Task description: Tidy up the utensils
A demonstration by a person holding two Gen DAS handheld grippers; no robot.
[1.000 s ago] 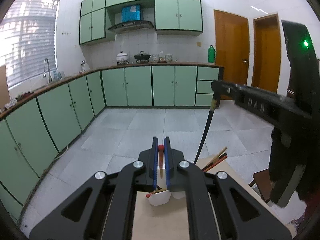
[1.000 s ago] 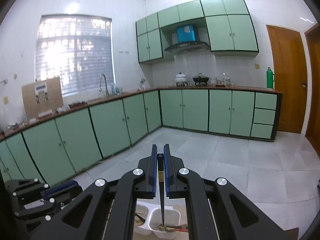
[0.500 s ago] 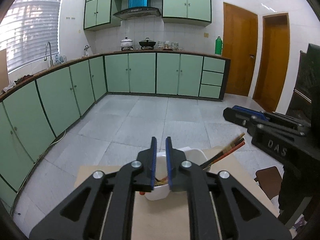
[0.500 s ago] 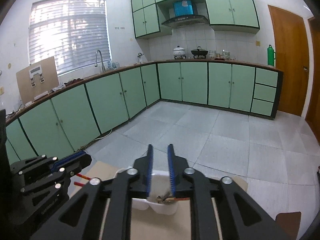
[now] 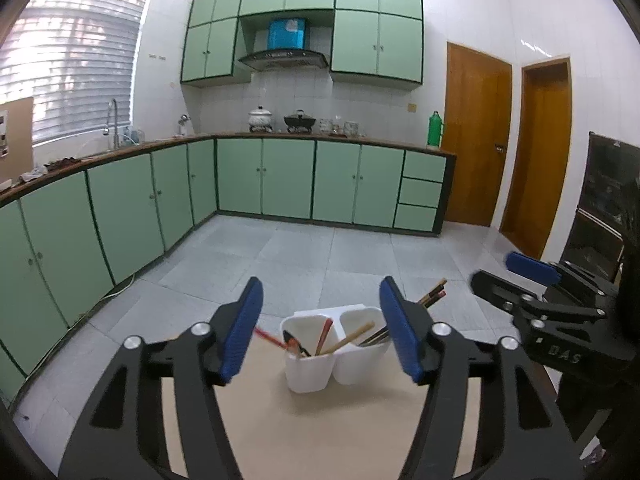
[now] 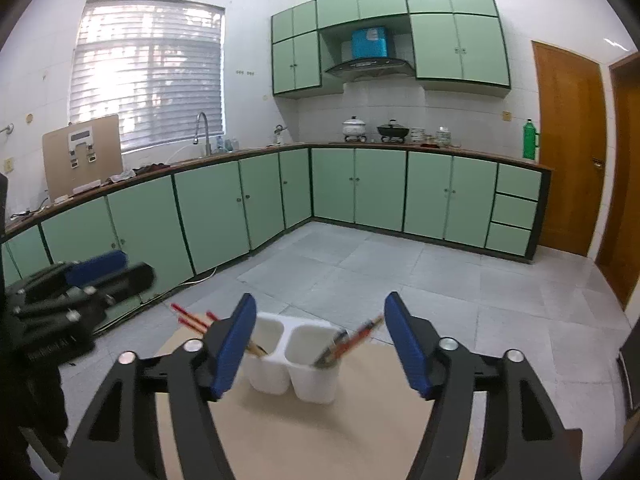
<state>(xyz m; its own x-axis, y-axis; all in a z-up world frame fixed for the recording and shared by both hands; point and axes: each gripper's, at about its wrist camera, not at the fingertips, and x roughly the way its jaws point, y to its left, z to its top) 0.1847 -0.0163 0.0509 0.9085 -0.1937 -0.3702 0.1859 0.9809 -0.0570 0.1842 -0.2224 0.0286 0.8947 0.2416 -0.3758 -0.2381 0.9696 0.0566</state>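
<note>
Lower centre of the left wrist view: white two-cup holder (image 5: 334,350) near the far edge of the tan counter (image 5: 320,432), utensils standing in both cups. Left cup: red-handled pieces and a pale chopstick (image 5: 348,338) leaning right. Right cup: dark chopsticks (image 5: 430,300) slanting out to the upper right, partly hidden behind a blue pad.

Left gripper (image 5: 320,324): jaws opening, already wide, nothing between the pads. Right gripper (image 6: 320,340): likewise opening and wide, empty, holder (image 6: 296,364) framed between the pads in the lower centre of its view. Right gripper also visible at the right edge of the left view, left gripper at the left edge of the right view.

Likely risks from here: long handles overhang the rims, so a careless pass of either pad could catch one and flick it out. Light, top-heavy holder close to the counter's far edge; could tip or slide off under a nudge. Both grippers near each other; possible clash if both reach in together.
</note>
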